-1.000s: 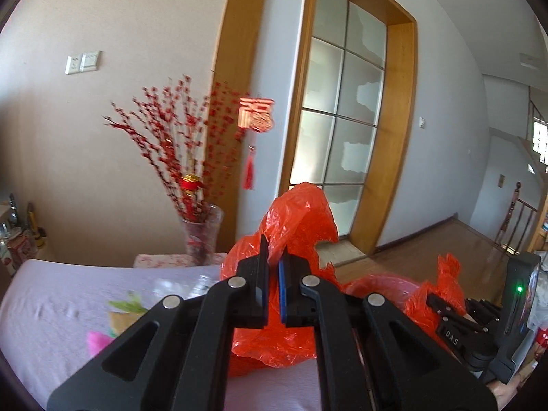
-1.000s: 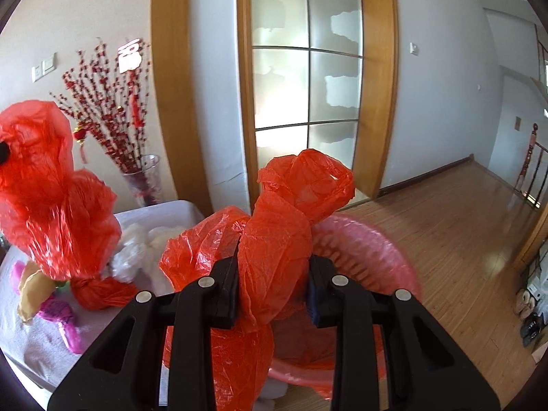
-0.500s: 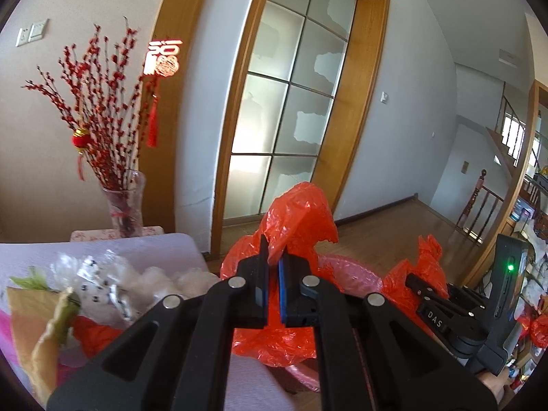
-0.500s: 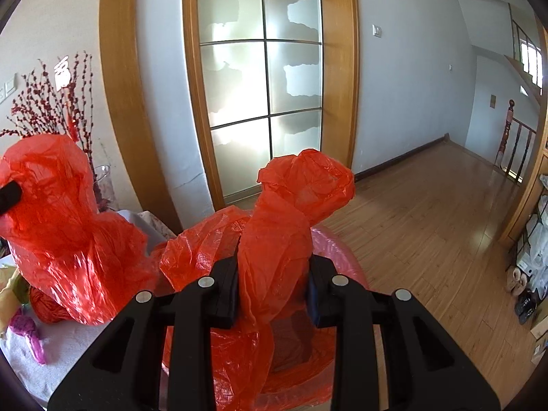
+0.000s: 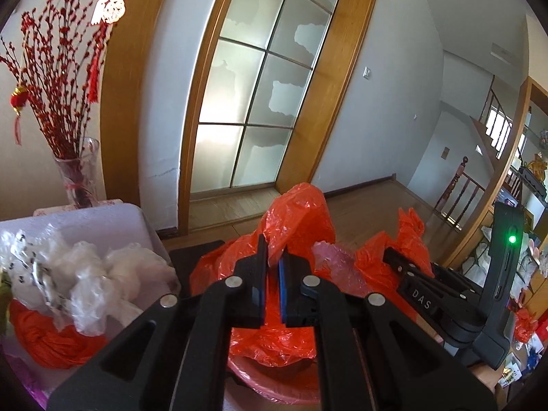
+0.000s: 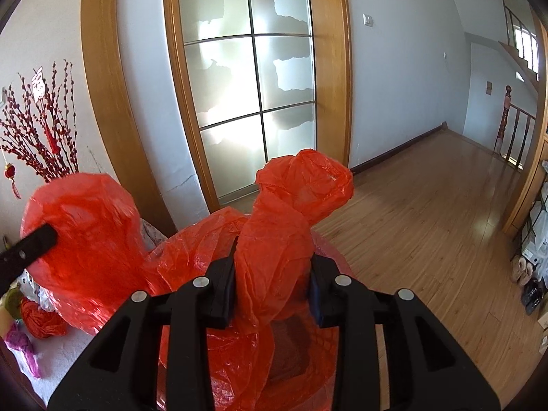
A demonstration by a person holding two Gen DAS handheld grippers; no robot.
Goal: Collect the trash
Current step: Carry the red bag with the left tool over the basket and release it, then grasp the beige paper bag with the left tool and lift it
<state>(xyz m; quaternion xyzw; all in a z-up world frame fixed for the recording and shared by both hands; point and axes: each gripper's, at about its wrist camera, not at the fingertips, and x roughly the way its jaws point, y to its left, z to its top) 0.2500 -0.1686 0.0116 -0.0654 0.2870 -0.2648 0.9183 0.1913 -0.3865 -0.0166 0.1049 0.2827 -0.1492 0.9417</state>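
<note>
- Over the pink bin (image 5: 274, 390), which shows only as a rim at the bottom of the left wrist view, both grippers hold up parts of one red plastic bag (image 5: 298, 212).
- Left wrist view: the left gripper (image 5: 272, 287) is nearly shut, pinching a thin fold of the red plastic bag between its blue pads (image 5: 283, 294). It points somewhat downward.
- Only this view shows the pile of crumpled clear plastic (image 5: 85, 274) on the white table (image 5: 102, 215), a red bundle (image 5: 51, 342) below that pile, and the right gripper's body with a green light, seen from the side at right.
- Right wrist view: the right gripper (image 6: 272, 284) has a thick twisted column of the bag (image 6: 274, 246) between its fingers (image 6: 222, 287); its jaws are opening, and whether the pads press the plastic is hard to tell. It also tilts downward.
- Only this view shows the tip of the left gripper (image 6: 30, 243) poking into a second bulge of the bag at left, a purple scrap (image 6: 20, 346) on the table's near edge, and shoes (image 6: 524, 274) by the far right wall.
- Both views show a vase of red branches (image 5: 51, 96) and a frosted glass door (image 5: 260, 78).
</note>
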